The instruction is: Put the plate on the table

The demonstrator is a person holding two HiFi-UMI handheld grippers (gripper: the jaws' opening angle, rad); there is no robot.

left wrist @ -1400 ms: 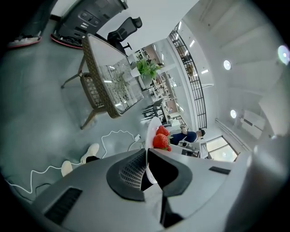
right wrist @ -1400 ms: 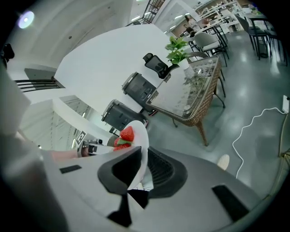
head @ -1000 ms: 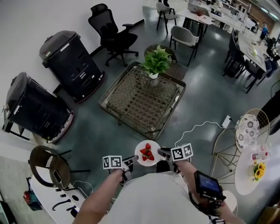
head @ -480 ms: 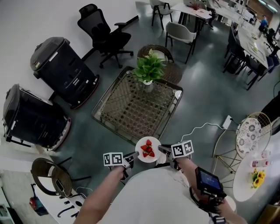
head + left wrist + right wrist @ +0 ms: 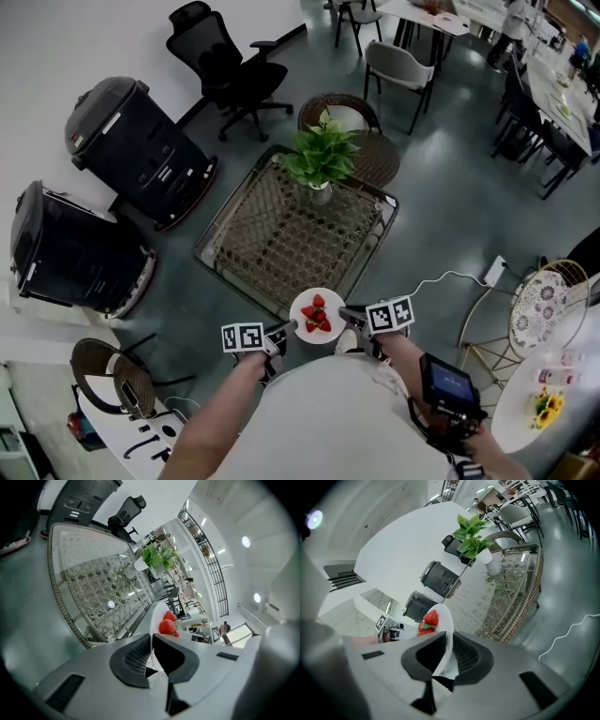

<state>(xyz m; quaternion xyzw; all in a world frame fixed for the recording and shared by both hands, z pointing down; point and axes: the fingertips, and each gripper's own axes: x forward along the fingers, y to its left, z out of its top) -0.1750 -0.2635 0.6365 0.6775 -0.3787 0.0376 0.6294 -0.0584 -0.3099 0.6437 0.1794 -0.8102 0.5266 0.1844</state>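
Now the plate (image 5: 317, 317) of strawberries, pinched at opposite rims by the left gripper (image 5: 287, 329) and right gripper (image 5: 346, 317), has come nearer the table (image 5: 230, 211), hanging just beside its near edge; setting down looks next.

- Plate (image 5: 302, 307) rim: I lose both side edges inside the left gripper (image 5: 286, 330) and the right gripper (image 5: 345, 316). Both gripper views show it edge-on only.
- Strawberries (image 5: 317, 321): small and bunched from the head view, so I can't count them.
- Table (image 5: 272, 230) near corner: covered by the plate, so I can't tell whether the plate is over the top or short of it.
- Plant pot (image 5: 320, 194): mostly under its leaves.
- Wicker stool (image 5: 366, 145): partly behind the plant.
- Round table (image 5: 514, 414): cut off by the right edge.
- Forearm device (image 5: 450, 386): its screen is too small for me to read.
- Torso (image 5: 328, 422): hides the floor and legs beneath.
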